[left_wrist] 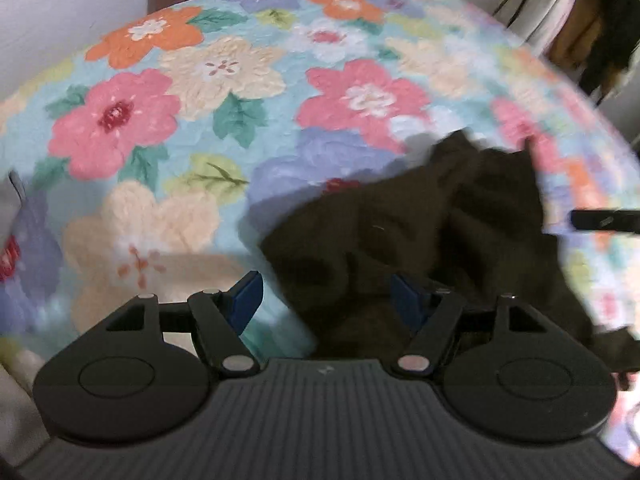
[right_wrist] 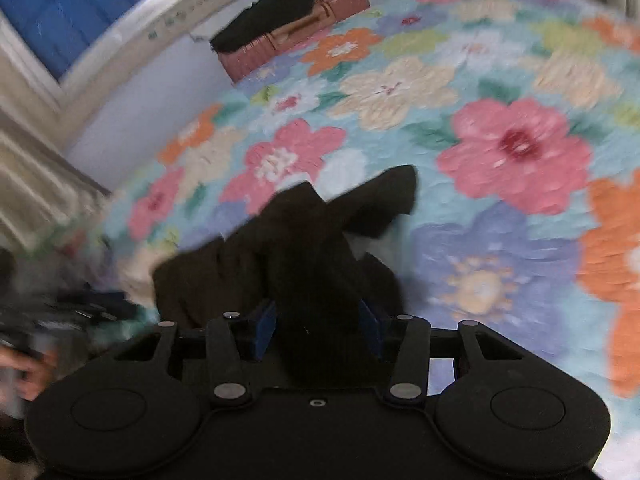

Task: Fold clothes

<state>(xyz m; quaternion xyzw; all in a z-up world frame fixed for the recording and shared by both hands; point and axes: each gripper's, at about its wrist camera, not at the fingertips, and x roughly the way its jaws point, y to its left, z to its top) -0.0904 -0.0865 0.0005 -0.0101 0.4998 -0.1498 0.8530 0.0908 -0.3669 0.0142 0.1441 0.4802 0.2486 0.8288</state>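
A dark brown garment [left_wrist: 420, 232] hangs crumpled above a floral bedspread [left_wrist: 168, 120]. My left gripper [left_wrist: 326, 300] is open, its blue pads [left_wrist: 246, 298] wide apart; the cloth drapes over its right finger and the space between. In the right wrist view the same garment [right_wrist: 320, 240] runs up from between my right gripper's [right_wrist: 318, 328] blue pads [right_wrist: 265, 330], which are closed on a thick bunch of it. The cloth hides the pad faces. The right gripper's tip [left_wrist: 604, 220] shows at the right edge of the left wrist view.
The floral bedspread [right_wrist: 500, 140] fills both views. A pinkish-brown case [right_wrist: 300, 28] with a dark cloth on it lies at the far edge by a white wall. Curtains [left_wrist: 520, 0] hang at the back right. A window [right_wrist: 60, 8] is at upper left.
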